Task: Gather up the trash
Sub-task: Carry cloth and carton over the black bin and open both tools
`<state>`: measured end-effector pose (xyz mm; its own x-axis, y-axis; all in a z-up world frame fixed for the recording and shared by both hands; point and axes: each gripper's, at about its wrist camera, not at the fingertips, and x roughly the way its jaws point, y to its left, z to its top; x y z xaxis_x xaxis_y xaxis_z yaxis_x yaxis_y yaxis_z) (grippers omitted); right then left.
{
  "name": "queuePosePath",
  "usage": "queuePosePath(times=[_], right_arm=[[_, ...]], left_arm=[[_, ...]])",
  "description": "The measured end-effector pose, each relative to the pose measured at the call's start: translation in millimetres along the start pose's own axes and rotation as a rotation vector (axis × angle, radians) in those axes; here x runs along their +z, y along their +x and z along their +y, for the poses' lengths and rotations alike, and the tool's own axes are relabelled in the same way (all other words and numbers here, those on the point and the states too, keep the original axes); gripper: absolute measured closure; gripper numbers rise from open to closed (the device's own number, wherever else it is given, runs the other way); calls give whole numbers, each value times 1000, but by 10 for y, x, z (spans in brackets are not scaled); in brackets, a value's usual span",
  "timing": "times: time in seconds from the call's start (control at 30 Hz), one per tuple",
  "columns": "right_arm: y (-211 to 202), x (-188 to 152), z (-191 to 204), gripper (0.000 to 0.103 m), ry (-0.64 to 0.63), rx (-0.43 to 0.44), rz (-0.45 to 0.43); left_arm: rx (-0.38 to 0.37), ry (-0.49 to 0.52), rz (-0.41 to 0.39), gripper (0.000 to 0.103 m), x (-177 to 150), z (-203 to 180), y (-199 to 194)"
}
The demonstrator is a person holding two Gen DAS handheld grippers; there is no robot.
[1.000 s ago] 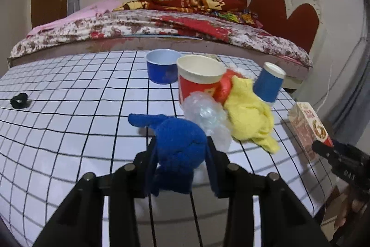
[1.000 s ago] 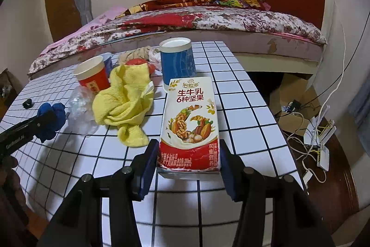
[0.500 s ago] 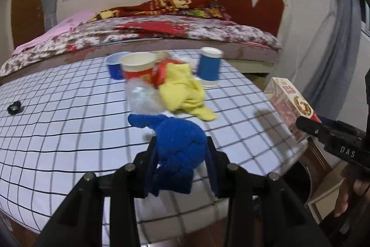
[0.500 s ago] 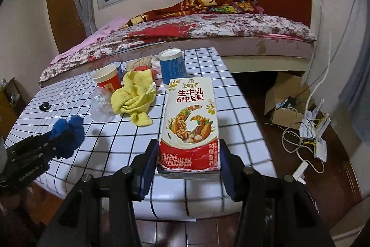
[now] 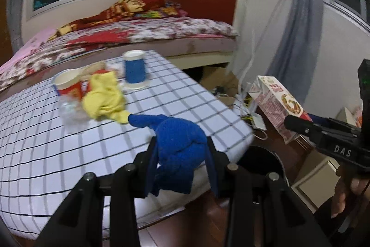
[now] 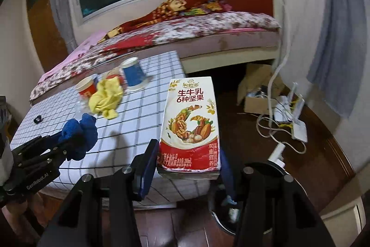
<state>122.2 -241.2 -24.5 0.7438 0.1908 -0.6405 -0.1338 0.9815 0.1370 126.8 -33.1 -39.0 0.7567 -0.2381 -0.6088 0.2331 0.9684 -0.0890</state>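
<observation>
My left gripper (image 5: 181,161) is shut on a crumpled blue cloth (image 5: 179,147) and holds it in the air off the table's right front corner; it also shows in the right wrist view (image 6: 78,136). My right gripper (image 6: 187,168) is shut on a white and red milk carton (image 6: 190,124), held past the table's right edge; the carton also shows in the left wrist view (image 5: 276,105). A dark round bin (image 5: 261,163) stands on the floor below both grippers.
On the checked table (image 5: 57,149) lie a yellow cloth (image 5: 104,98), a red paper cup (image 5: 68,85), a blue cup upside down (image 5: 134,71) and clear plastic wrap (image 5: 69,110). A bed (image 6: 185,31) stands behind. Cables and a cardboard box (image 6: 259,89) lie on the floor at right.
Both grippers have pulled back and swung right, off the table, each still holding its item. The bin has come into view below them.
</observation>
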Motion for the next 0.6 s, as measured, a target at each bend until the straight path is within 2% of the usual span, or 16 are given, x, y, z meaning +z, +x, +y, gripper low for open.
queuePosePath(times=[0.37,0.6], right_arm=[[-214,-343,-809,51,114,-94,45],[-243,-601,-1285,51,179,-104,102]], left_arm=[[-166,110,70,64,-123,-916,320],[-265,146,142,64,-291,-1365,582]])
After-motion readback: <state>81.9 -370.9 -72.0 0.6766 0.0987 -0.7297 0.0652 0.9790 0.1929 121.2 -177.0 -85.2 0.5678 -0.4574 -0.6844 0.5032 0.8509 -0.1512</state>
